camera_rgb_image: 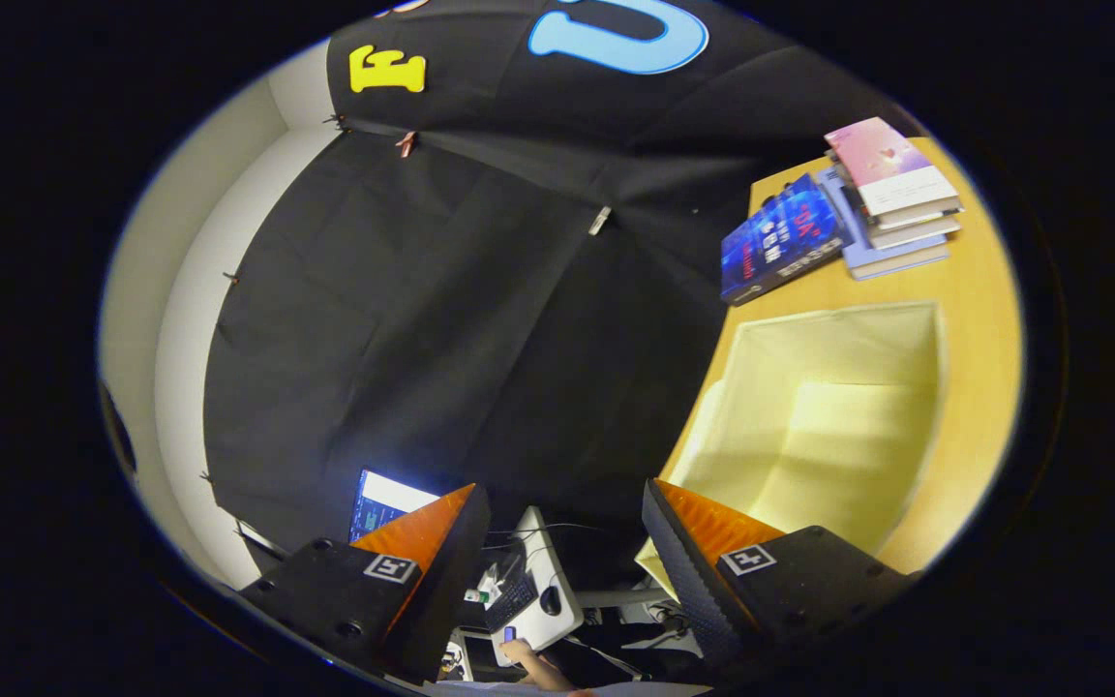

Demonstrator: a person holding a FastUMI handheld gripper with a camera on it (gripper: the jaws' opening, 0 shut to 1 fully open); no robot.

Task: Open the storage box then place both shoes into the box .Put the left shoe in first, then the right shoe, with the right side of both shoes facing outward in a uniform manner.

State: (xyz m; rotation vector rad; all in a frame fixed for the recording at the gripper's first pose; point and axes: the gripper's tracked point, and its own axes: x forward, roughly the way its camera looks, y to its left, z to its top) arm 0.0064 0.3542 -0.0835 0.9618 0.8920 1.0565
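Hand-held gripper agape beside storage box

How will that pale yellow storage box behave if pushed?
The storage box looks like fabric with soft, slightly bowed walls, so it probably flexes. Open and holding nothing, it is likely light and may slide on the smooth table. The tool is open, gripping nothing.

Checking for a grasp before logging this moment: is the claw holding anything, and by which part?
Nothing is held. The claw is open with no object between its fingers; the open storage box lies just beyond one finger.
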